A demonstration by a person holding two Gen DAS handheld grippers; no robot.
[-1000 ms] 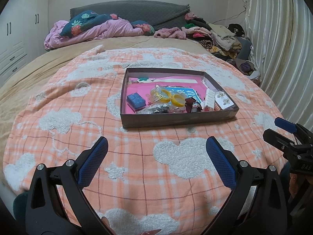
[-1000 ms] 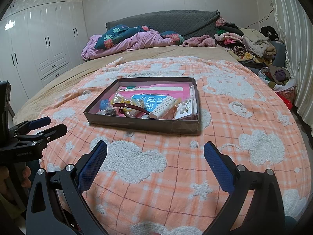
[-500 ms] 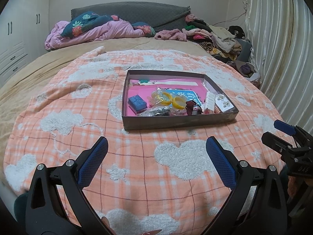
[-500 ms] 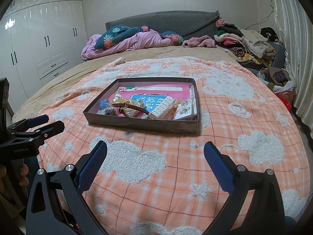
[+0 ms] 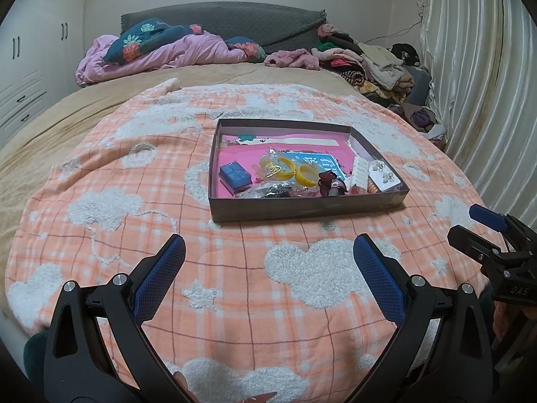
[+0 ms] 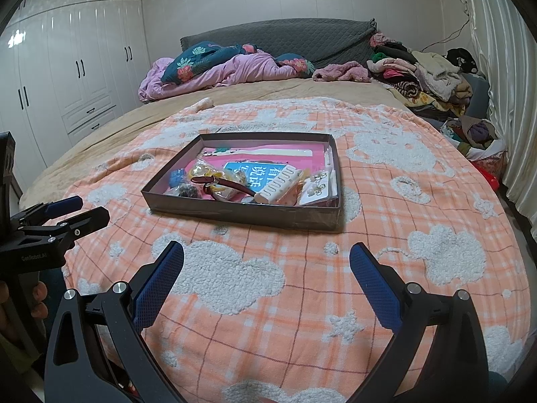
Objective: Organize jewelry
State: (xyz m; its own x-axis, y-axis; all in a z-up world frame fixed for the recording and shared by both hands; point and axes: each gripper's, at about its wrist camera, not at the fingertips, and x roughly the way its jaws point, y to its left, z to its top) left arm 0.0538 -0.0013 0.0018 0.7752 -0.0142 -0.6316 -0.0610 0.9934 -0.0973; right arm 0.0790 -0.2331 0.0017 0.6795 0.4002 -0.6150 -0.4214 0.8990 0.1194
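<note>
Left claw (image 5: 268, 262) jaws spread wide, nothing between the blue pads, hovering over the orange plaid blanket (image 5: 235, 295) on the bed (image 5: 100, 100). Right claw (image 6: 266, 262) same: wide open, holding nothing, above the blanket. Each claw shows in the other's view: right one at 3 o'clock of the left view, left one at 9 o'clock of the right view, both well apart from the box.

Shallow grey box (image 5: 302, 206) sits flat on the blanket at about 12 o'clock ahead of both claws, pink lining inside. Jewelry is all in the box, jumbled toward the near wall. In the left view: blue ring case (image 5: 235, 176) at 9 o'clock inside the box, two yellow bangles (image 5: 295, 172) just right of it near centre, one partly in a clear bag, dark red strap item (image 5: 330, 181) at 4 o'clock, white ridged holder (image 5: 359, 175) beside it, earring card (image 5: 384, 176) in the 3 o'clock corner. Blue printed card (image 5: 322, 163) lies under the bangles, long cream strip (image 5: 302, 141) along the far wall at 12 o'clock. Dark tangle in clear plastic against the near wall, cannot tell what it is.

Behind the box at 12 o'clock: pink duvet (image 5: 167, 53) and grey headboard (image 5: 228, 20). Clothes pile (image 5: 369, 63) at 2 o'clock, curtain (image 5: 476, 84) at 3 o'clock, white wardrobe (image 6: 67, 74) at 10 o'clock in the right view
</note>
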